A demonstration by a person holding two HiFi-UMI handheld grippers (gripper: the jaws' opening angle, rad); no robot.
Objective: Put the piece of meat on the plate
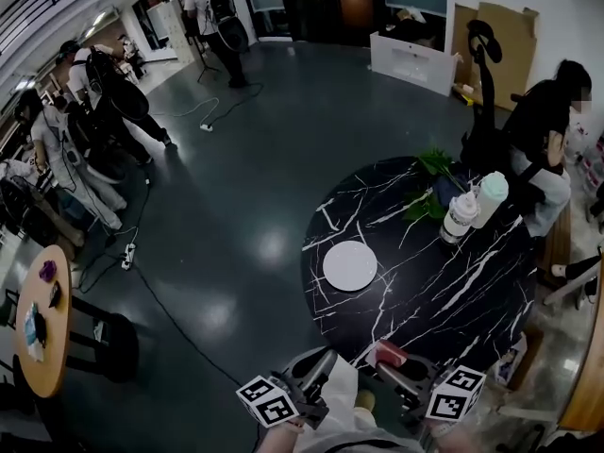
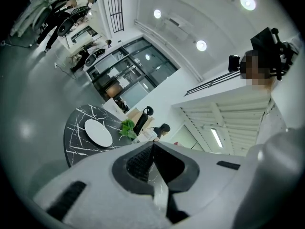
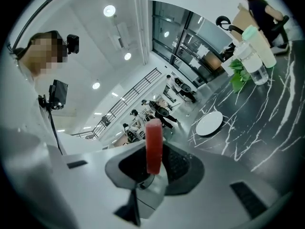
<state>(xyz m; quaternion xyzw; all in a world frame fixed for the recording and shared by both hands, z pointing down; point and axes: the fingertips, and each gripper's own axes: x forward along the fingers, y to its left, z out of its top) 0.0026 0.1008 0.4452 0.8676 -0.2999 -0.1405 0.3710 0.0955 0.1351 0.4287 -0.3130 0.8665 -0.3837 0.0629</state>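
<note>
Black marble table [image 1: 425, 281] bore a white plate [image 1: 350, 265] at its left side, while at its near edge the left gripper [image 2: 153, 149] had jaws pressed together and the right gripper [image 3: 153, 162] pinched the red piece of meat [image 3: 153, 142], well apart from the plate.

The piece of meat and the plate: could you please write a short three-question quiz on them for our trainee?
1. True or false: the piece of meat already lies on the plate.
2. Which hand-held gripper grips the meat? A left, B right, C neither.
3. Fill in: the plate lies on a black, white-veined ____.

Key:
1. False: the plate is bare.
2. B: the right hand-held gripper has the meat between its jaws.
3. table.
</note>
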